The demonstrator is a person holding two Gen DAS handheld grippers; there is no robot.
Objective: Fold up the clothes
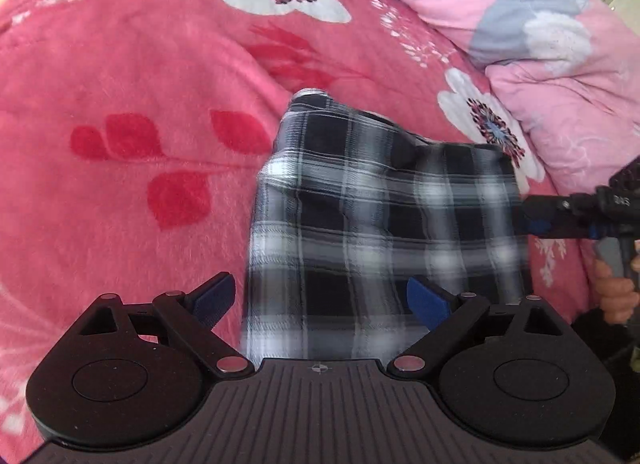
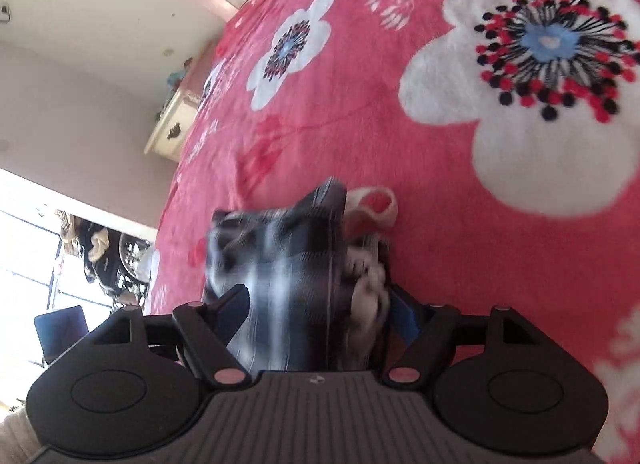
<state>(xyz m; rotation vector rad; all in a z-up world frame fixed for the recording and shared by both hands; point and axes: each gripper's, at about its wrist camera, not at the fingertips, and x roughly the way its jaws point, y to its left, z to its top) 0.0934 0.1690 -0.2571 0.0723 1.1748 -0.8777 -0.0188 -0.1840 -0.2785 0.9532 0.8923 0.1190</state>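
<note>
A black-and-white plaid garment (image 1: 380, 224) lies partly folded on the pink floral blanket (image 1: 140, 72). My left gripper (image 1: 320, 300) is open just above its near edge, one blue pad (image 1: 426, 302) over the cloth and the other beside it. My right gripper (image 1: 536, 220) comes in from the right and holds the garment's right edge. In the right wrist view that gripper (image 2: 320, 308) has bunched plaid cloth (image 2: 280, 264) between its fingers, with a pale fleecy lining showing.
A pink and grey quilt (image 1: 520, 24) is heaped at the far right of the bed. In the right wrist view the bed's edge, a cream bedside cabinet (image 2: 172, 128) and a bright window (image 2: 24, 248) lie to the left.
</note>
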